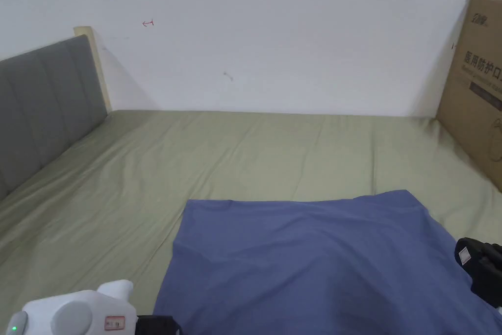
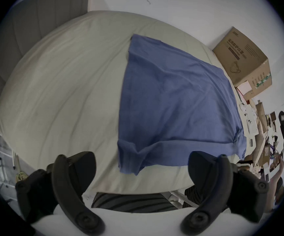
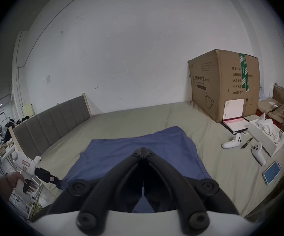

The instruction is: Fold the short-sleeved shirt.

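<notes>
Two claws low at my blue shirt's [image 2: 171,103] near edge on the bed [image 2: 61,86], left claw [image 2: 142,170] spread wide and empty, right claw [image 3: 143,150] clenched tip to tip above the cloth.

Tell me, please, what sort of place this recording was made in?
Probably a workshop or storage room fitted with a bed, not a lived-in bedroom. A bed with a grey headboard stands against a bare wall, a big cardboard box sits on it, and cluttered shelves stand beyond.

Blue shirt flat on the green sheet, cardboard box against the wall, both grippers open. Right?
Not quite. The right gripper is shut, jaws pressed together in the right gripper view. The left gripper is open. Shirt, sheet and box are as you say.
</notes>
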The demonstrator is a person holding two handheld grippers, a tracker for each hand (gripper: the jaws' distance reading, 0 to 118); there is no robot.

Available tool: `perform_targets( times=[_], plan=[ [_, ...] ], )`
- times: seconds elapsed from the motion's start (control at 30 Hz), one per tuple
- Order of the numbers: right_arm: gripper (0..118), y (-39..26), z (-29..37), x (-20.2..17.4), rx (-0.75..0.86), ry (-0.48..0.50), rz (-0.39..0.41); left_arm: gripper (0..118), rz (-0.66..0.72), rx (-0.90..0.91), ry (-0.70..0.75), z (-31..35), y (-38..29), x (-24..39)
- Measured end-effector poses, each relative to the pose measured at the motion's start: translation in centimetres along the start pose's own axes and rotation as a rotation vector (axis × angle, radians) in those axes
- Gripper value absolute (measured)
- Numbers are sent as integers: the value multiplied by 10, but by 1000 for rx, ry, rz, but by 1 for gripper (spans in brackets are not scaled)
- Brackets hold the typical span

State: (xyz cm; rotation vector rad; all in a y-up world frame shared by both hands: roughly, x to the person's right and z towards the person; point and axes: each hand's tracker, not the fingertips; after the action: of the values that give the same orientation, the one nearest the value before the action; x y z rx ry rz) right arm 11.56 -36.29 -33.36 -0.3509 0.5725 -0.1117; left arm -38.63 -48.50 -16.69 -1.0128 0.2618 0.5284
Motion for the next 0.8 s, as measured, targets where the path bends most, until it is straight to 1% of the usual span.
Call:
perform_targets(
  times=[0.1, 0.13, 0.17, 0.2, 0.23, 0.27, 0.3, 0.37, 0.43, 0.5, 0.6, 0.63, 0.67, 0.7, 0.73, 0.77, 0.8],
  plan=[
    [0, -3, -5, 0, -24, 14, -17, 110, -8, 1, 3, -17, -4, 2],
    [0, -3, -5, -1, -31, 16, -19, 105, -12, -9, 12, -21, -5, 2],
    [0, -3, -6, -2, -36, 15, -19, 86, -19, -16, 9, -23, -7, 0],
    [0, -3, -6, -2, -40, 12, -18, 42, -38, -19, 14, -23, -8, -1],
    [0, -4, -6, -1, -42, 11, -17, 19, -71, -22, 50, -24, -10, 3],
    [0, -4, -5, -1, -43, 9, -16, 16, -76, -13, 37, -22, -13, 3],
    [0, -5, -4, 1, -43, 6, -14, 9, -60, 16, -6, -17, -16, 4],
    [0, -4, -2, 7, -51, 24, -17, 9, -41, 47, -24, -11, -18, 5],
    [0, -5, 0, 15, -61, 15, -27, 8, -43, 91, -5, -5, -22, 8],
    [0, -7, 2, 31, -83, -15, -71, 8, -57, 119, 4, -1, -24, 14],
    [0, -16, 1, 61, -177, -52, -184, 8, -93, 131, 34, 1, -26, 24],
    [12, -21, -2, 71, -229, -83, -216, 8, -101, 130, 42, 2, -25, 25],
    [47, -25, -8, 82, -309, -124, -231, 8, -104, 125, 49, 1, -24, 27],
    [91, -29, -15, 93, -393, -173, -236, 8, -105, 120, 53, 1, -24, 28],
    [102, -36, -24, 104, -489, -204, -238, 8, -106, 121, 59, 1, -24, 29],
    [102, -46, -34, 116, -619, -215, -246, 8, -102, 120, 61, 1, -22, 27],
    [113, -56, -41, 127, -694, -229, -258, 8, -96, 115, 59, 1, -21, 27]
  ],
)
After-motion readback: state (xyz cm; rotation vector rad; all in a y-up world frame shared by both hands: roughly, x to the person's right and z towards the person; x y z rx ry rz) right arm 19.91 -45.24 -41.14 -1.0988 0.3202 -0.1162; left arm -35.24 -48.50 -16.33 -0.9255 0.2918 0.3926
